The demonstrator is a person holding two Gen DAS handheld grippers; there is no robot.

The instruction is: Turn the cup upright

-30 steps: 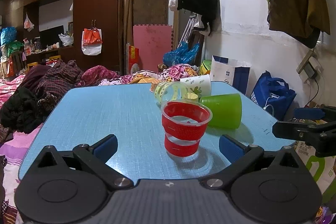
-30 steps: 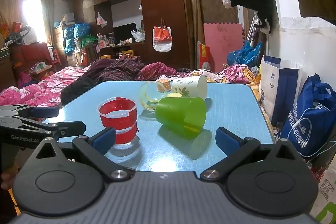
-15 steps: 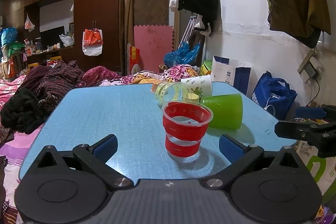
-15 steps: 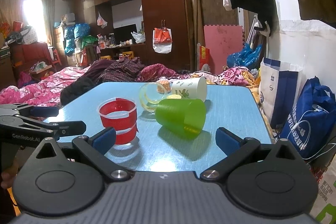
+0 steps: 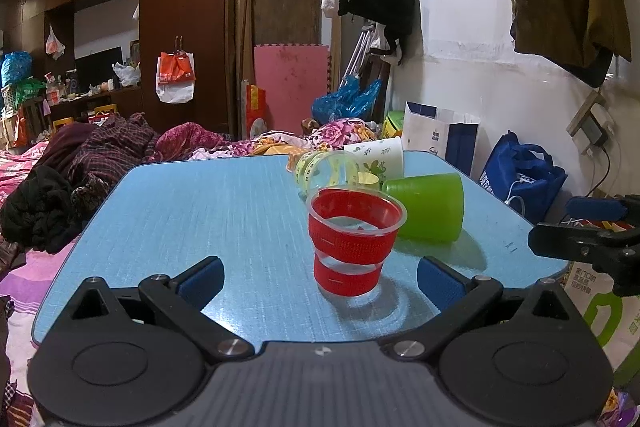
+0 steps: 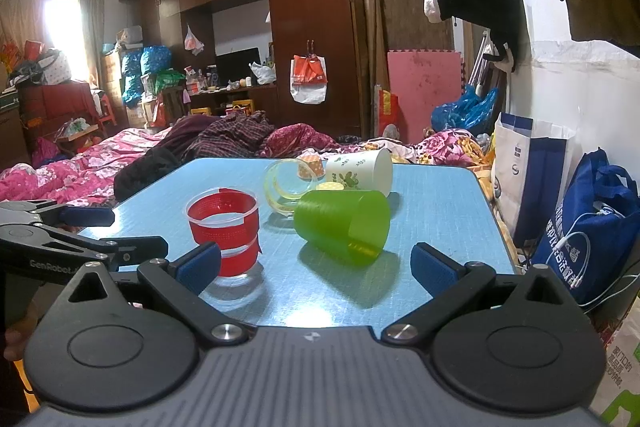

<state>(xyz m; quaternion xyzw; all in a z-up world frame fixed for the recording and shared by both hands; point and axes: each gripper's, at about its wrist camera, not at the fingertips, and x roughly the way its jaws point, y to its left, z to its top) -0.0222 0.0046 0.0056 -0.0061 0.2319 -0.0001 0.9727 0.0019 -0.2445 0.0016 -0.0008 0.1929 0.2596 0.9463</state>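
A red-banded clear cup (image 5: 352,243) stands upright on the blue table (image 5: 200,211); it also shows in the right wrist view (image 6: 225,231). A green cup (image 6: 344,225) lies on its side right of it, also in the left wrist view (image 5: 430,213). Behind lie a clear yellow-striped cup (image 6: 286,187) and a white leaf-print paper cup (image 6: 360,171), both on their sides. My left gripper (image 5: 318,277) is open and empty, just short of the red cup. My right gripper (image 6: 316,263) is open and empty in front of the green cup.
A small orange cup (image 6: 310,166) lies behind the clear one. Bedding and clothes (image 6: 224,143) lie beyond the table's far left edge. A white and blue paper bag (image 6: 528,163) and a blue bag (image 6: 592,223) stand at the right by the wall.
Both views have shifted only very slightly. The cups have not moved and both grippers stay open.
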